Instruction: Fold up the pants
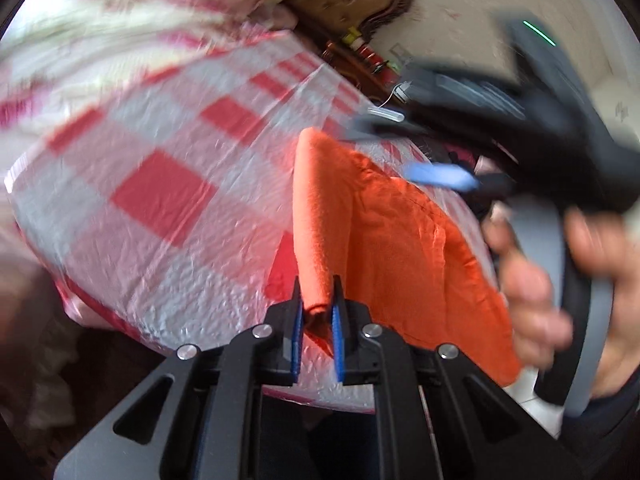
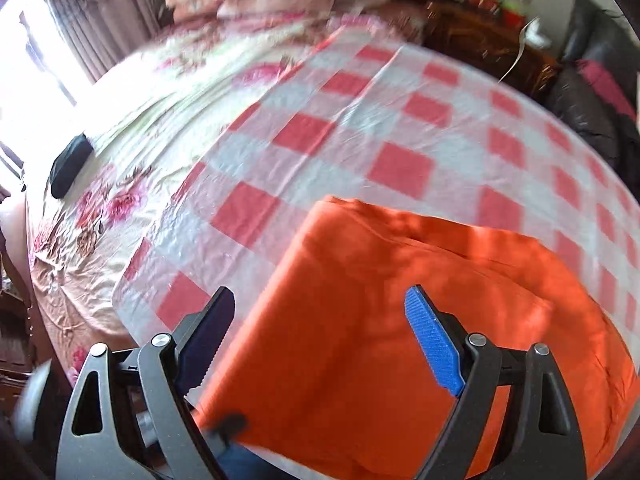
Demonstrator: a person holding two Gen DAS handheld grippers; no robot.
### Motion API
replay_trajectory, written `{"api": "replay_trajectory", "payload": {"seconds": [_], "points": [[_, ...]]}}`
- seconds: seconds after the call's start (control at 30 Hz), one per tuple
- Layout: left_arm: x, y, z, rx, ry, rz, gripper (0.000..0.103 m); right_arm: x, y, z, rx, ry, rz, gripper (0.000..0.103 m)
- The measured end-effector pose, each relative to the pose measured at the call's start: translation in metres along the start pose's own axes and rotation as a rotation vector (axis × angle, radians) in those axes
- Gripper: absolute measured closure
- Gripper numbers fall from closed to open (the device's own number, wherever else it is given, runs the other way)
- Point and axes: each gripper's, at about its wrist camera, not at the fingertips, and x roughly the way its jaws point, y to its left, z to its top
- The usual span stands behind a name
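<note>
Left tool [image 1: 318, 312]: its jaws stand narrow, clamped on a rolled edge of the orange pants [image 1: 400, 248], low in the centre of the left wrist view. The pinched fold rises as a ridge from the blue pads [image 1: 338, 344] toward the upper middle of the frame.

Right tool [image 2: 320, 320]: its jaws stand wide, with nothing pressed between them. In the right wrist view it hangs over the pants [image 2: 380, 320], one dark finger at lower left, one blue-padded finger [image 2: 434, 344] at lower right. In the left wrist view it shows as a blurred black shape at the upper right, apart from the cloth [image 1: 416, 148].

Hand [image 1: 532, 280]: a person's hand grips the right tool's handle at the right edge of the left wrist view, blurred.

Pants: orange, lying partly folded on the checked sheet, filling the lower centre and lower right of the right wrist view; the near edge overhangs the sheet's border toward the bottom of the frame.

Checked sheet [image 2: 400, 120]: a glossy red-and-white plastic cover, wrinkled, spread under the pants across the middle of both views.

Bed [image 2: 132, 120]: a floral bedspread shows beyond the sheet at left and upper left, with a dark oblong object [image 2: 70, 166] lying on it near the left edge.

Surroundings: curtains [image 2: 100, 12] and a bright window at upper left of the right wrist view; dark bags [image 2: 588, 112] at upper right.
</note>
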Motion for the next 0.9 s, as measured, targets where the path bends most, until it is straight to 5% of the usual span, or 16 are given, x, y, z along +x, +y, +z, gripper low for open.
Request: {"api": "replay_trajectory", "payload": {"seconds": [0.13,0.4,0.43,0.5,0.57,0.63,0.9], "points": [[-0.005,-0.022,-0.001,0.126,-0.043,0.088,0.092,0.031,0.021,0.016,-0.056,0.098,-0.068,0.020],[-0.018,-0.055,-0.005,0.295,-0.118,0.163,0.092,0.056,0.028,0.017,-0.127,0.158,-0.195,0.020],[-0.021,-0.057,-0.004,0.310,-0.127,0.167,0.092,0.058,0.027,0.016,-0.128,0.161,-0.194,0.024],[-0.025,-0.065,-0.005,0.340,-0.144,0.175,0.092,0.060,0.022,0.015,-0.112,0.168,-0.186,0.049],[-0.027,-0.069,-0.006,0.351,-0.149,0.175,0.093,0.059,0.011,0.015,-0.064,0.167,-0.152,0.079],[-0.029,-0.071,-0.005,0.351,-0.152,0.171,0.093,0.046,0.001,0.016,-0.020,0.119,-0.103,0.087],[-0.072,-0.109,0.006,0.404,-0.261,0.083,0.093,-0.054,-0.059,0.017,0.170,-0.104,0.172,0.092]]}}
